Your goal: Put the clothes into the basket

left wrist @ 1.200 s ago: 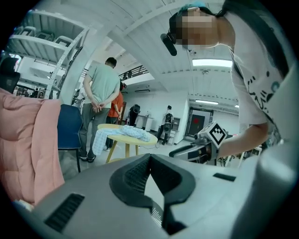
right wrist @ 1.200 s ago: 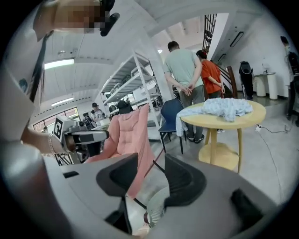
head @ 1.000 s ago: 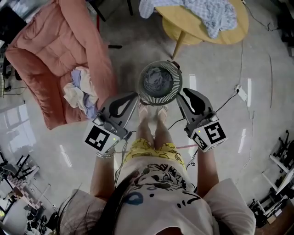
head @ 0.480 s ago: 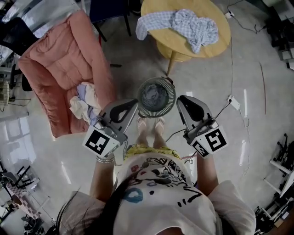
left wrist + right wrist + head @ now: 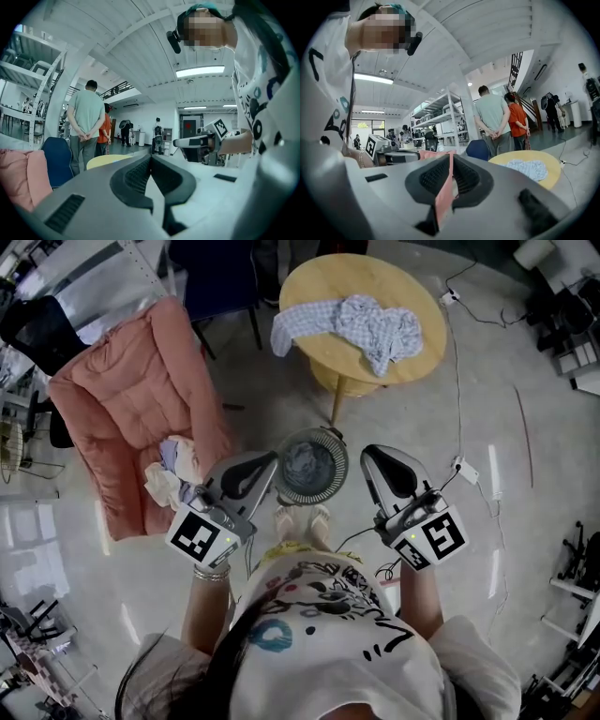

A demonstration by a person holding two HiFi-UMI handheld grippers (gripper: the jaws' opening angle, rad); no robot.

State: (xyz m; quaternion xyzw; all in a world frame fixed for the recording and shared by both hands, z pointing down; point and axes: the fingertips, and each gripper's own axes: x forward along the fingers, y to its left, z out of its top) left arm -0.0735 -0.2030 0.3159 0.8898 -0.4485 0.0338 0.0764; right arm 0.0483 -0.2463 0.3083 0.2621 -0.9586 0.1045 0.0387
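vs 1 s back: the round grey slatted basket and the grey-blue garment inside it have not shifted on the floor. Both look smaller now, more of the table is in frame, and both grippers sit higher above the floor.
checked cloth: the blue-and-white checked garment lies crumpled on the round yellow wooden table. Its long axis runs left to right in head view, and its left end hangs over the table edge.
other clothes: a white and lavender bundle is heaped on the pink quilted lounger, no clear long axis.
basket: upright, mouth up, holds the grey-blue garment. It sits at the person's feet, between the two gripper tips in head view.
left gripper: jaws together at the tips, nothing between them.
right gripper: jaws closing, a thin slit remains. The lounger's pink shows through it, no cloth between them.
background: a person in a pale green shirt stands beyond the table.
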